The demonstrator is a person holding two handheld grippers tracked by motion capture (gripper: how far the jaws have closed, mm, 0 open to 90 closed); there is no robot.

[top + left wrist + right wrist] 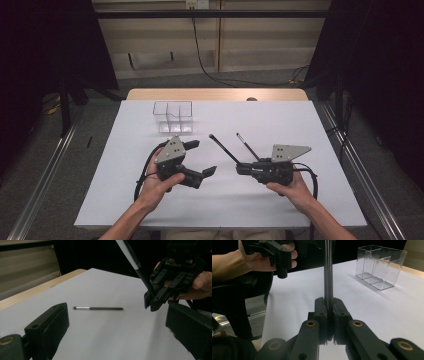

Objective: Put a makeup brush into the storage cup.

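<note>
While one brush (328,270) is clamped in the right gripper (239,168), the other brush (98,308) is left on the table (300,125).

With the left gripper (202,157) spread wide and empty, the held brush could be tipped sideways if knocked; the clear organizer (173,116) sits beyond.

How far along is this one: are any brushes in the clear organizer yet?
Nothing is stored: the clear organizer looks empty. In hand: the right gripper is shut on one brush, lifted at an angle. The left gripper is open with nothing between its fingers. Left: a second brush lies on the table; probably both go in the organizer.
</note>
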